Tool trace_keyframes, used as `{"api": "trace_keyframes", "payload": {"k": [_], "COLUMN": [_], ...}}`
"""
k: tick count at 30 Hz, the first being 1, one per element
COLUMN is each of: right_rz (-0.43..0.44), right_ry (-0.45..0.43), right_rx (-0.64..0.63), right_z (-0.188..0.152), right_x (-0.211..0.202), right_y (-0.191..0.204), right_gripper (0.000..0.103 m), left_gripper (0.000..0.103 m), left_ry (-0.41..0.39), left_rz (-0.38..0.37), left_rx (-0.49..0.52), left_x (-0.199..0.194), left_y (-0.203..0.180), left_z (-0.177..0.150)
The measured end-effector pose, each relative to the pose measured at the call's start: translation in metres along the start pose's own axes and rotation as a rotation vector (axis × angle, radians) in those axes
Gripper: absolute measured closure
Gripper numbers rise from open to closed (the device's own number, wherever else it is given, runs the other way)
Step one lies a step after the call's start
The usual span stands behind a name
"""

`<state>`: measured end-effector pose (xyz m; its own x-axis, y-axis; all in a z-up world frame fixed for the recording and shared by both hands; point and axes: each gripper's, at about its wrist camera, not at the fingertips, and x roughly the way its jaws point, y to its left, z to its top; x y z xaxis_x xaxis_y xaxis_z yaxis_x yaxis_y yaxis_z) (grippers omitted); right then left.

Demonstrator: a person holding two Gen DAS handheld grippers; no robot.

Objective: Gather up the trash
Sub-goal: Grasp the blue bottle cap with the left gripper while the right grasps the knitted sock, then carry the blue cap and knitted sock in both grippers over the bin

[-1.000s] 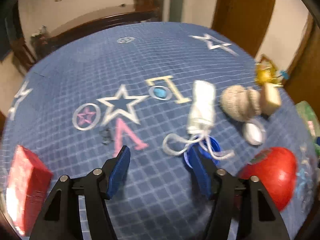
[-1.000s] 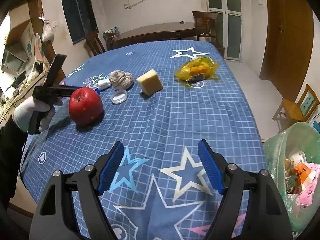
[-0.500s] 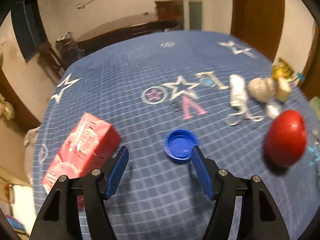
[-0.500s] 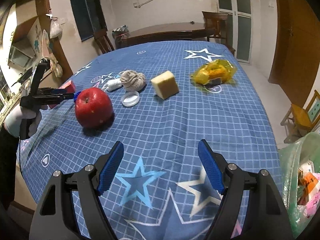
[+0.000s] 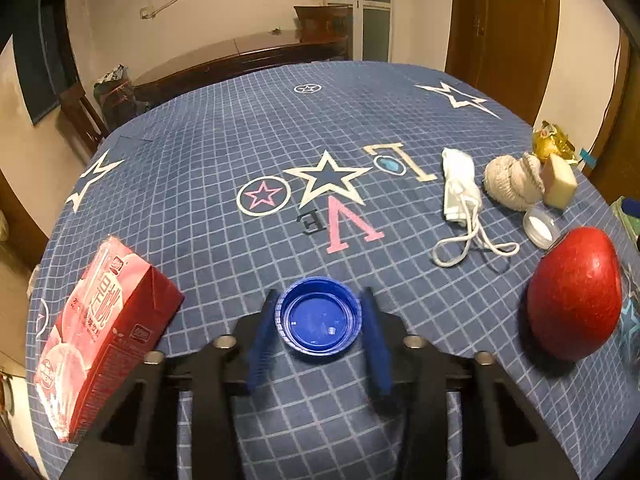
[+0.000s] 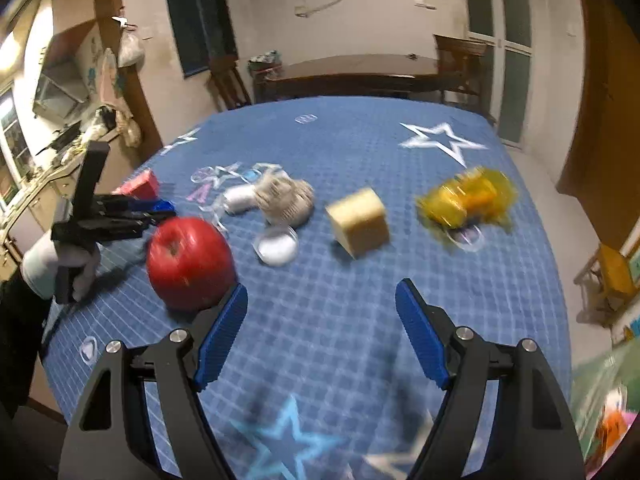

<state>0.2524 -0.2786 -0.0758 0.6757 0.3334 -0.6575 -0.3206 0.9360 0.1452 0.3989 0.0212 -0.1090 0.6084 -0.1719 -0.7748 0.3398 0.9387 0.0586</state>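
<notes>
Since the earlier frame, the left gripper (image 5: 318,322) has been drawn back across the tablecloth (image 5: 224,140) and the blue bottle cap (image 5: 319,315) has been brought between its pads, where before it lay ahead of the right-hand pad. In the left wrist view, the jaws are closing on the cap; whether the pads already press on its rim cannot be told. The cap lies open side up on the cloth, between the red carton (image 5: 102,330) and the apple (image 5: 575,293). It is judged light, stiff and thin-walled, best pinched across its ribbed rim, low down so that it does not flip out.

In the right wrist view, the right gripper (image 6: 320,330) is held wide open over bare cloth with nothing between its pads; the left gripper appears at the far left, just beyond the apple.
</notes>
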Motion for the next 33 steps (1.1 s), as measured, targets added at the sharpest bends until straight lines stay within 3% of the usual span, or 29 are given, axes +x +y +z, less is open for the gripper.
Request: {"api": "trace_keyframes", "payload": {"k": [7,16,18,22,26,33], "right_rz": [0.084,0.011,0.0,-0.032,-0.057,-0.092], "right_ry": [0.057,0.237,0.267,0.3,0.266,0.052], "right_rx": [-0.058,-0.09,-0.087,-0.095,-0.109,-0.128], "right_z": [0.056,0.084,0.085,0.084,0.084,0.072], "right_x": [0.045,0.124,0.136,0.145,0.14,0.072], "right_y": [0.02,0.032,0.031,0.029,0.029,0.045], "right_gripper": [0.03,0.03,0.034,0.055,0.062,0.062], "left_gripper": [0.062,0.062,0.062,0.062,0.063,0.063], "left_ry": [-0.002,-0.001,-0.001,-0.003,-0.017,-0.094], "left_rz": [-0.003,0.006,0.006,0.012,0.035,0.083], "left_rx": [-0.017,-0.023,-0.024,-0.028,-0.033,-0.04], "left_x": [-0.001,0.0,0.0,0.0,-0.003,-0.033], "left_y": [0.0,-0.001,0.0,-0.002,-0.005,-0.026], "left_z": [0.0,0.0,0.001,0.001,0.001,-0.003]}}
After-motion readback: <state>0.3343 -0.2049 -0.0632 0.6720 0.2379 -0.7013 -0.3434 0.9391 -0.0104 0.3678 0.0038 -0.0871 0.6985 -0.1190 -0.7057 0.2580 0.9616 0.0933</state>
